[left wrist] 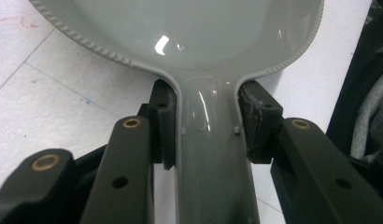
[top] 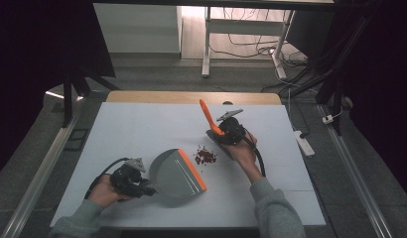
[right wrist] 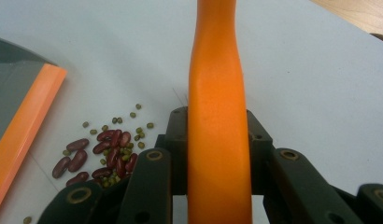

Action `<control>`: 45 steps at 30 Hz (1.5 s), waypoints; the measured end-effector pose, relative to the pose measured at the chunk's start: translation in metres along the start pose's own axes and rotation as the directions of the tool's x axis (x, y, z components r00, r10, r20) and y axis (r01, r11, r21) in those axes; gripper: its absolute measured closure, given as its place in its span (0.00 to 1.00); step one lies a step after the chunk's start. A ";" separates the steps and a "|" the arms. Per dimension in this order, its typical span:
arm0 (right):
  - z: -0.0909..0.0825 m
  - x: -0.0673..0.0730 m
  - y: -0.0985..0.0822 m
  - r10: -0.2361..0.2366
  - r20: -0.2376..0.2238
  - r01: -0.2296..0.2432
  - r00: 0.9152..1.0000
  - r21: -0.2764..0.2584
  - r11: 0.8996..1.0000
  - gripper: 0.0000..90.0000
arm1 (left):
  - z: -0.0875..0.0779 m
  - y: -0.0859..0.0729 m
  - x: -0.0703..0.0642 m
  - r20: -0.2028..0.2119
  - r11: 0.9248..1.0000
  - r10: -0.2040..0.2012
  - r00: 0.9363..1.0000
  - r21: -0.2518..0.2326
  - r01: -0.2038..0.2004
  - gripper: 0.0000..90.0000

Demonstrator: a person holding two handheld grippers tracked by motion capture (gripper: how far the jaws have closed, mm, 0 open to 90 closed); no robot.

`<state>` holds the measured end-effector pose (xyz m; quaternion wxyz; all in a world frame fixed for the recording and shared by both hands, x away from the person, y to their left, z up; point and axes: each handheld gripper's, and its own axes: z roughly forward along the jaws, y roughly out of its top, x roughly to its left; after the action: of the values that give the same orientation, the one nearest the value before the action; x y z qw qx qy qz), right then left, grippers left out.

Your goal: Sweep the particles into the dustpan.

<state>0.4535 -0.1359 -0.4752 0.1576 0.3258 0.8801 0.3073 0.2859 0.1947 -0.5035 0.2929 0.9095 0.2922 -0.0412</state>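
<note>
A grey dustpan with an orange front lip lies on the white table top, lip turned toward a small heap of red beans and green peas. My left gripper is shut on the dustpan's handle, a pad on each side. My right gripper is shut on an orange brush handle that slants up and away; its bristles are hidden behind the gripper. In the right gripper view the handle runs up between the jaws, with the beans and the lip to the left.
The white table top stretches bare to the back and the left. A wooden edge shows behind it. Dark floor, metal frames and cables surround the table, and a power strip lies on the floor to the right.
</note>
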 end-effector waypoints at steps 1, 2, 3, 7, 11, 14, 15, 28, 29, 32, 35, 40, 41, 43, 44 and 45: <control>0.001 0.001 0.001 -0.002 0.005 0.002 1.000 0.004 1.000 0.78 | 0.000 0.000 0.000 0.003 1.000 0.000 1.000 0.000 0.000 0.68; 0.002 0.001 0.002 -0.007 0.007 0.007 1.000 0.007 1.000 0.78 | 0.001 0.001 0.000 0.003 1.000 -0.002 1.000 0.000 0.002 0.68; 0.003 0.001 0.003 -0.010 0.009 0.010 1.000 0.010 1.000 0.78 | 0.001 0.001 0.000 0.004 1.000 -0.001 1.000 -0.001 0.001 0.68; 0.008 0.000 0.006 -0.015 0.009 0.015 1.000 0.023 1.000 0.78 | 0.002 0.002 0.001 0.010 1.000 -0.003 1.000 0.005 0.003 0.68; 0.011 -0.001 0.008 -0.012 0.012 0.012 1.000 0.030 0.999 0.78 | 0.002 0.002 0.003 0.009 1.000 -0.017 1.000 0.005 0.017 0.68; 0.013 0.000 0.009 -0.018 0.011 0.017 1.000 0.036 0.999 0.78 | 0.002 0.003 0.004 0.014 1.000 -0.024 1.000 0.008 0.024 0.69; 0.013 0.000 0.009 -0.020 0.010 0.019 1.000 0.037 0.999 0.78 | 0.003 0.003 0.005 0.017 1.000 -0.028 0.999 0.010 0.028 0.69; 0.022 0.011 0.013 -0.050 -0.006 0.050 0.999 0.061 0.997 0.78 | 0.005 0.006 0.007 0.031 0.999 -0.049 0.998 0.019 0.048 0.69; 0.022 0.013 0.013 -0.052 -0.008 0.053 0.999 0.063 0.997 0.78 | 0.005 0.006 0.007 0.032 0.999 -0.050 0.998 0.019 0.049 0.69; 0.023 0.019 0.013 -0.070 -0.006 0.071 0.998 0.067 0.995 0.78 | 0.005 0.007 0.007 0.031 0.998 -0.051 0.998 0.022 0.050 0.69; 0.023 0.027 0.013 -0.102 -0.001 0.102 0.995 0.077 0.992 0.78 | 0.005 0.007 0.007 0.029 0.999 -0.050 0.998 0.023 0.049 0.69; 0.022 0.041 0.013 -0.131 -0.020 0.132 0.991 0.076 0.988 0.78 | 0.006 0.008 0.007 0.030 0.998 -0.054 0.998 0.022 0.053 0.69; 0.022 0.044 0.013 -0.132 -0.021 0.134 0.991 0.075 0.988 0.78 | 0.006 0.008 0.007 0.030 0.998 -0.054 0.998 0.022 0.053 0.69; 0.021 0.050 0.011 -0.138 -0.021 0.139 0.990 0.070 0.988 0.78 | 0.006 0.008 0.007 0.030 0.998 -0.054 0.998 0.023 0.053 0.69; 0.020 0.053 0.011 -0.146 -0.017 0.147 0.989 0.070 0.987 0.78 | 0.006 0.008 0.007 0.031 0.998 -0.054 0.998 0.023 0.053 0.69; 0.020 0.055 0.010 -0.149 -0.021 0.150 0.989 0.068 0.986 0.78 | 0.006 0.008 0.007 0.030 0.998 -0.054 0.998 0.023 0.053 0.69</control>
<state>0.4270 -0.0840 -0.4879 0.1618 0.2616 0.9135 0.2663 0.2967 0.1902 -0.5063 0.2859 0.9038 0.3113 -0.0663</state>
